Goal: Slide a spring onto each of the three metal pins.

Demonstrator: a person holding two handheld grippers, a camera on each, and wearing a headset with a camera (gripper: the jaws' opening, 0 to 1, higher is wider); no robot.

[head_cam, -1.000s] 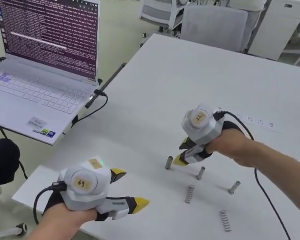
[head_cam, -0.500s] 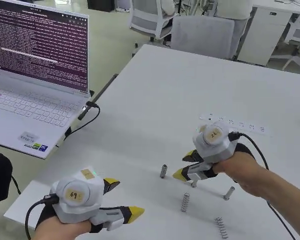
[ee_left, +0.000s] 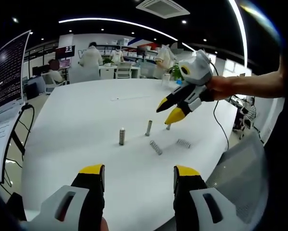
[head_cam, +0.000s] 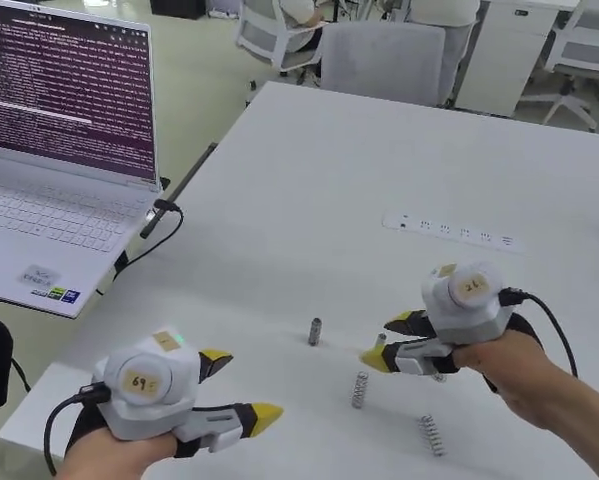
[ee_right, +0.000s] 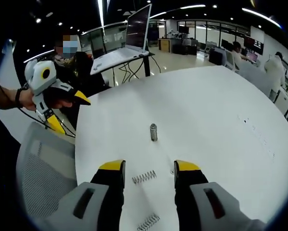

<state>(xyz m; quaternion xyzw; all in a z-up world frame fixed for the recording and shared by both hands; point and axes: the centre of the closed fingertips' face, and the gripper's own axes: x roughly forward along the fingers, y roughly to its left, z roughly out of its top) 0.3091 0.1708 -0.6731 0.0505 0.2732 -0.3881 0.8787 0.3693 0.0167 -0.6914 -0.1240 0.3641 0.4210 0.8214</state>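
One metal pin (head_cam: 315,331) stands upright on the white table (head_cam: 309,180) with a spring around it, also seen as the pin (ee_left: 121,136) and pin (ee_right: 153,132). A bare pin (ee_left: 148,128) and a third pin (ee_left: 168,126) stand to its right. Two loose springs lie flat: one spring (head_cam: 360,389) and another spring (head_cam: 432,435). My right gripper (head_cam: 384,340) hovers open and empty just above the bare pin, with its yellow fingertips (head_cam: 372,360) pointing left. My left gripper (head_cam: 237,388) is open and empty near the table's front-left corner.
An open laptop (head_cam: 59,150) sits on a side stand at the left, with a cable (head_cam: 169,215) trailing by the table edge. A white power strip (head_cam: 449,232) lies further back. Office chairs (head_cam: 379,60) stand beyond the far edge.
My right gripper has drawn back to the right, away from the spring-covered pin. The left gripper has barely moved. The head camera has shifted.
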